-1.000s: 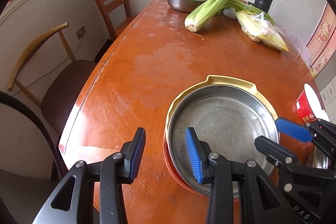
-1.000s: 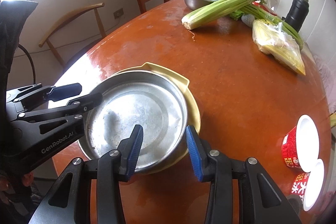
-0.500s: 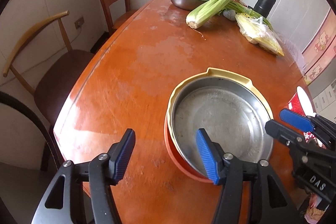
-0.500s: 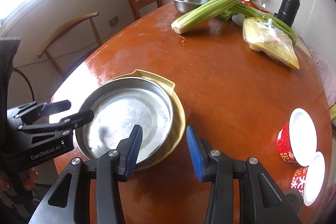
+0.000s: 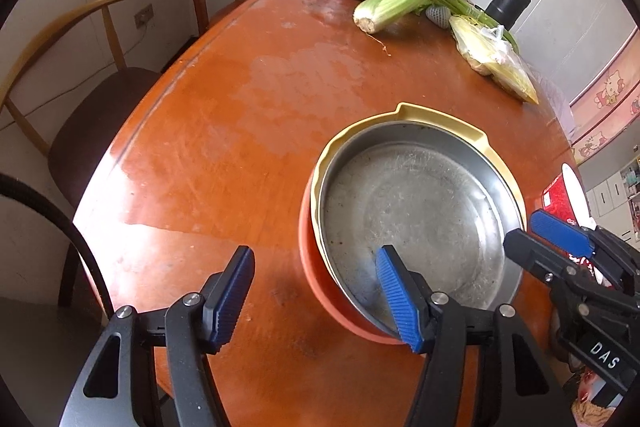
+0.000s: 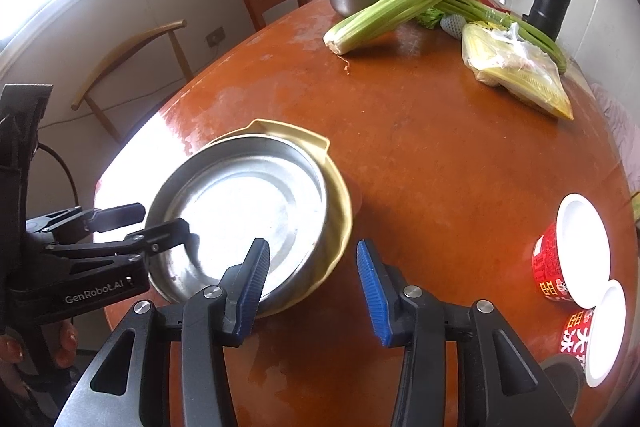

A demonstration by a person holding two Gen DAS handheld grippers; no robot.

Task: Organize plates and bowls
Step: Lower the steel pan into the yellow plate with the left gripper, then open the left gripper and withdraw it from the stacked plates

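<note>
1. My left gripper [image 5: 316, 301] straddles the near-left rim of the round, scuffed steel pan [image 5: 420, 223]; jaws opening, pads clear.
2. My right gripper [image 6: 312, 287], moderately open and gripping nothing, straddles the near-right rim (equally close).
3. The pan nests in a cream plastic basin [image 6: 340, 195] atop an orange bowl [image 5: 320, 291].

"GenRobot.AI" marks the left claw [image 6: 132, 223]; "DAS" marks the right claw [image 5: 548, 239]

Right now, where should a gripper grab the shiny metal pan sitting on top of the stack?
Probably the thin upright rim of the metal pan, on its near edge, coming from above. One finger goes inside and one outside, as the left gripper sits, with its jaws opening. The pan nests in the yellow dish, so its underside can't be reached.
</note>
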